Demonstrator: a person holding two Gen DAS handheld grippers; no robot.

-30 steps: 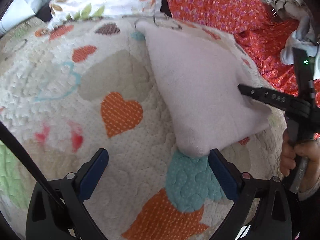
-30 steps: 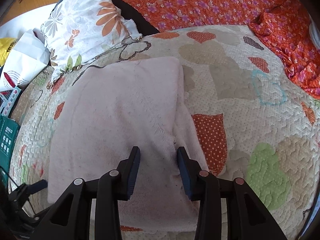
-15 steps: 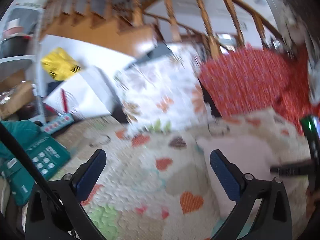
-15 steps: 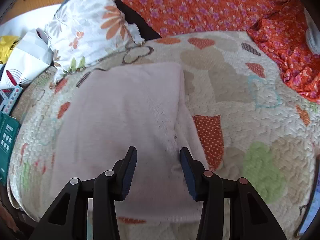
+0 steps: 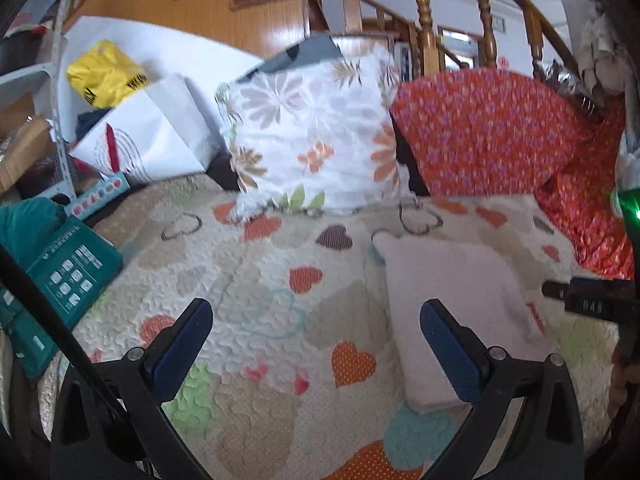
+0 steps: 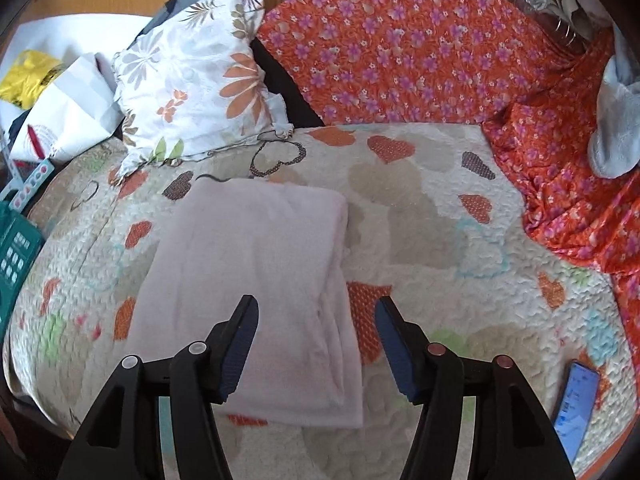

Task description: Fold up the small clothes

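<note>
A pale pink garment (image 6: 256, 280) lies folded into a flat rectangle on the heart-patterned quilt (image 6: 420, 240). It also shows in the left wrist view (image 5: 456, 300), at the right. My right gripper (image 6: 316, 340) is open and empty, held above the garment's near right edge. My left gripper (image 5: 316, 344) is open wide and empty, held above the quilt to the left of the garment. The right gripper's finger (image 5: 588, 300) pokes in from the right in the left wrist view.
A floral pillow (image 5: 316, 136) and an orange flowered cloth (image 6: 420, 48) lie at the back. A phone (image 6: 576, 396) lies on the quilt at the front right. A teal box (image 5: 68, 276) and white bags (image 5: 148, 136) stand at the left.
My right gripper has opened wider and pulled back up off the garment. My left gripper has lifted and tilted up away from the garment's corner, so more of the room shows.
</note>
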